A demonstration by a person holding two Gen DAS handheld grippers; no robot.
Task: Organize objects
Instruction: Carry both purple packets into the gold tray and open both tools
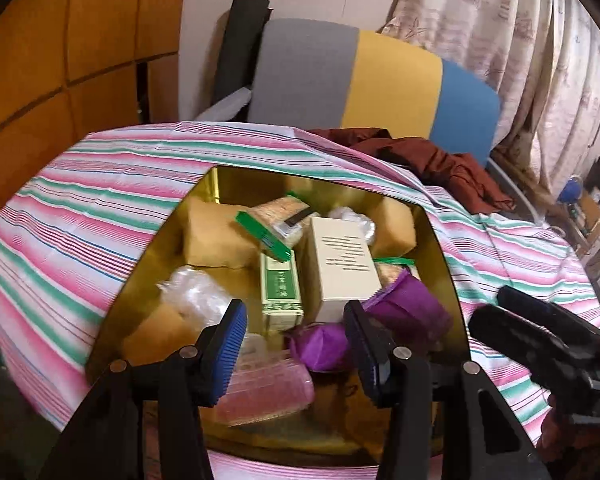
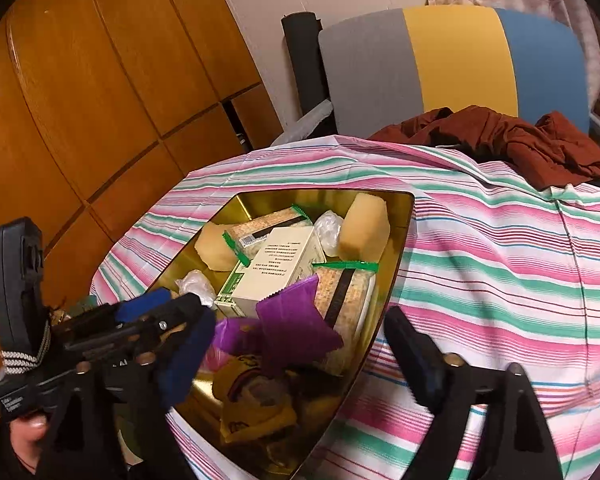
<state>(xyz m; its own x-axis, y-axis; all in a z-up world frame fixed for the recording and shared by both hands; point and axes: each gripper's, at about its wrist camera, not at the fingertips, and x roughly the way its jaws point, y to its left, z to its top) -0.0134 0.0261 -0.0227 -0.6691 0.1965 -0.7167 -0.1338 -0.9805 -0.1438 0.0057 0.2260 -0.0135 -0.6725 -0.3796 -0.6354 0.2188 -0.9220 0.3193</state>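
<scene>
While both grippers hang over the gold tin (image 1: pixel 452 264), neither has hold of anything: the left gripper (image 1: pixel 296 344) is spread wide above the near end of the tin, and the right gripper (image 2: pixel 300 354) is spread wider still, its right finger over the striped tablecloth (image 2: pixel 500 264) outside the tin's rim. The tin sits on the cloth and holds a loose jumble. A cream box (image 1: pixel 340 268) lies tilted across a green-and-white box (image 1: pixel 281 292); tan sponges (image 1: pixel 214 238) lie at the far corners; a green-edged snack packet (image 1: pixel 276 220) lies behind the boxes, with a second one near the tin's right wall; clear plastic wrap (image 1: pixel 198 292), a pink ridged case (image 1: pixel 268 390) and a yellow printed wrapper (image 2: pixel 252 396) fill the near end. Purple pouches (image 1: pixel 410 306) lie nearest the left gripper, one touching its right finger.

The step in hand is judged to be the choice and grasp of one item for sorting. A good grasp likely takes a rigid piece first; the cream box, uppermost and unobstructed, suits best, gripped across its narrow faces. The soft pouches and wrap would probably deform or slip. Lowering straight down should avoid nudging the stacked boxes, and the second gripper can steady the tin.
</scene>
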